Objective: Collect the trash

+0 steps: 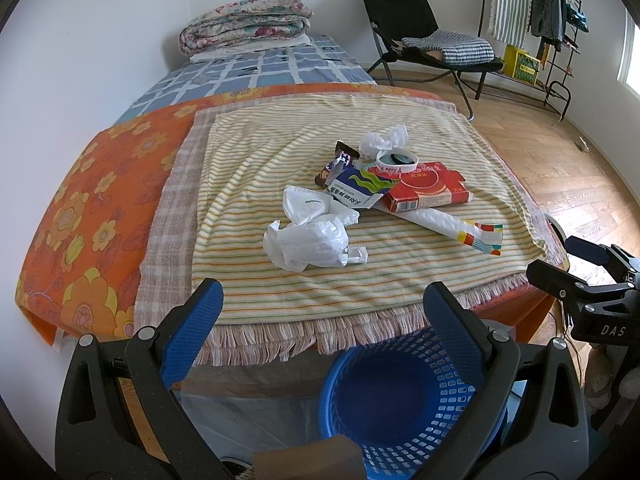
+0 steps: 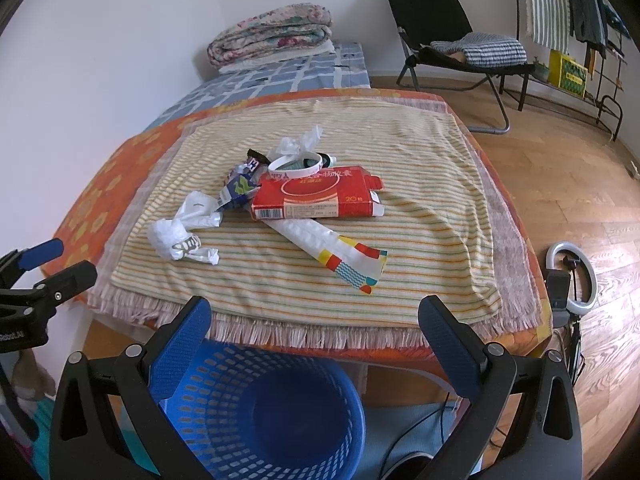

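Observation:
A heap of trash lies on the striped cloth (image 1: 280, 152) (image 2: 400, 152): a crumpled white plastic bag (image 1: 312, 236) (image 2: 180, 232), a red box (image 1: 424, 192) (image 2: 316, 194), a long white wrapper with a coloured end (image 1: 460, 228) (image 2: 340, 252), a blue and white packet (image 1: 356, 188) (image 2: 238, 190), a brown snack wrapper (image 1: 338, 162), a white tape ring (image 1: 396, 160) (image 2: 296, 164) and crumpled tissue (image 1: 384, 138) (image 2: 300, 142). A blue mesh basket (image 1: 400, 404) (image 2: 260, 412) stands below the table's front edge. My left gripper (image 1: 324, 312) and right gripper (image 2: 316, 320) hang open in front of the table, holding nothing.
Behind the table is a bed with a folded floral quilt (image 1: 248, 20) (image 2: 272, 32). A black folding chair (image 1: 424, 36) (image 2: 452, 36) and a clothes rack (image 1: 536, 20) stand at the back right. A ring light (image 2: 572, 276) sits on the wood floor at right.

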`<move>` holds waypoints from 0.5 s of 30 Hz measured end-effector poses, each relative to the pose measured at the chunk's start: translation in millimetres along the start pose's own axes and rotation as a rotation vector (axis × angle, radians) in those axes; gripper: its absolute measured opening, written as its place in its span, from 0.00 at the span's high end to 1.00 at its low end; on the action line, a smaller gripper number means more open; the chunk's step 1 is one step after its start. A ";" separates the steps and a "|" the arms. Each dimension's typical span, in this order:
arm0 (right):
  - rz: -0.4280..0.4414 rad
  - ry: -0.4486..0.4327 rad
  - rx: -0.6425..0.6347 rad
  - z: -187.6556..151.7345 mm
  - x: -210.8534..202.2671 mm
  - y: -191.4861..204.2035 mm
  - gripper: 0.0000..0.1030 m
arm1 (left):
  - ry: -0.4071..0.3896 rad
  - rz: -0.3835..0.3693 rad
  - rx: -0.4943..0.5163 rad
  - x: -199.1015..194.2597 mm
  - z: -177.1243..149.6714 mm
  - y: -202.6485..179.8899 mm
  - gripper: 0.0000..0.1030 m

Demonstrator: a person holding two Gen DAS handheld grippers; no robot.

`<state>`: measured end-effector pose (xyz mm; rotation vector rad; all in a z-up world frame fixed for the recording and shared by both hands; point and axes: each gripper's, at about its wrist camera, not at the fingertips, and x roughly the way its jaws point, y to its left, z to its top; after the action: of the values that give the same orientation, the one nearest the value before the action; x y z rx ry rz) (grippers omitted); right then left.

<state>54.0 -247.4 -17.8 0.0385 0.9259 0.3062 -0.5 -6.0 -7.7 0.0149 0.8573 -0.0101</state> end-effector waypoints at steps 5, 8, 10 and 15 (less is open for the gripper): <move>0.002 0.007 0.002 -0.1 0.4 -0.1 0.00 | 0.001 0.000 0.000 -0.2 0.3 0.4 0.01; 0.001 0.011 0.003 -0.2 0.8 0.3 0.00 | 0.001 0.000 0.000 -0.1 0.1 0.3 0.01; 0.001 0.012 0.002 -0.3 1.2 0.5 0.00 | 0.002 0.000 0.000 2.6 -2.5 -0.9 0.01; 0.002 0.018 0.004 -1.7 3.1 -0.5 0.00 | 0.005 0.005 0.004 5.9 -11.9 -2.5 0.01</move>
<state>54.6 -247.2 -21.3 0.0405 0.9449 0.3073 -5.8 -8.3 -19.9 0.0207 0.8625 -0.0070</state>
